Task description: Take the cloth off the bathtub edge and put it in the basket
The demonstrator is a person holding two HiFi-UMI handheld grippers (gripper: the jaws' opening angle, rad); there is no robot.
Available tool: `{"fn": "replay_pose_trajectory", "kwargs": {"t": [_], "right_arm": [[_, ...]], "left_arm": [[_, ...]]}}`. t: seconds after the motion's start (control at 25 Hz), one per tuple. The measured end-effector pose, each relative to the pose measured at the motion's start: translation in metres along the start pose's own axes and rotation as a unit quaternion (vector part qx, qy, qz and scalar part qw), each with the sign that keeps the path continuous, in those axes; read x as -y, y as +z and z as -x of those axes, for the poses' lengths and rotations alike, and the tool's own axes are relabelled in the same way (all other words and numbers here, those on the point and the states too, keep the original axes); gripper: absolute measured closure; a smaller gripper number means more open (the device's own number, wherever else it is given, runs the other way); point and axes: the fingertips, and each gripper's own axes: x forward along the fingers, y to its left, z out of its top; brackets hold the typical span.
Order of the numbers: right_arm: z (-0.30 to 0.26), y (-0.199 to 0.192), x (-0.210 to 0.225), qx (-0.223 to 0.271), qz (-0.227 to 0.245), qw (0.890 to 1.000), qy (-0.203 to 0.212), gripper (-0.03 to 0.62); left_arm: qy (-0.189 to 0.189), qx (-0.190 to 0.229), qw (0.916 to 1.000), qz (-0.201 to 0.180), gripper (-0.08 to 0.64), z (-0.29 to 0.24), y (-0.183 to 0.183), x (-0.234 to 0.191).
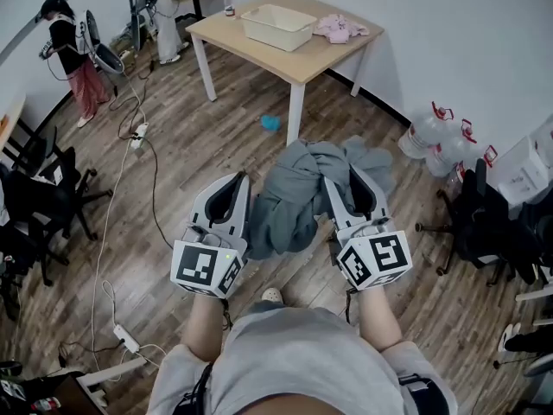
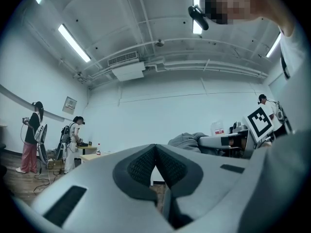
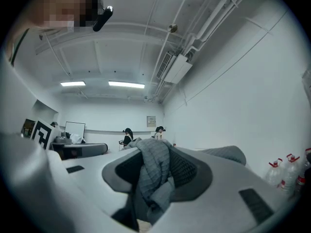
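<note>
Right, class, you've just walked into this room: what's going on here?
A person holds a grey cloth up with two hand-held grippers. The right gripper has its fingers closed on the bunched cloth, which hangs above the wood floor. The left gripper is beside it, fingers together and empty. The basket stands on a table further ahead, a pink cloth next to it. The grey cloth is not in it yet.
</note>
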Motion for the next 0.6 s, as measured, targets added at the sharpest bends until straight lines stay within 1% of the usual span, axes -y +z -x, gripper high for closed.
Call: {"fn": "replay_pose_trajectory", "kwargs": {"t": [0.12,0.36,0.6], "right_arm": [[-0.013,-0.005,-0.002,-0.001,-0.003,1.0,-0.004,0.436],[-0.033,-0.012,-0.002,0.007,-0.027,0.999,-0.028,0.434],[-0.065,-0.021,0.015,-0.001,-0.038,0.998,-0.043,0.434]], "left_arm": [[-0.004,0.003,1.0,0.0,0.546,-0.005,-0.002,-0.016],[-0.006,0.002,1.0,0.001,0.546,-0.014,-0.009,-0.049],[-0.005,-0.004,0.9999,0.009,0.546,-0.042,-0.018,-0.076]]}}
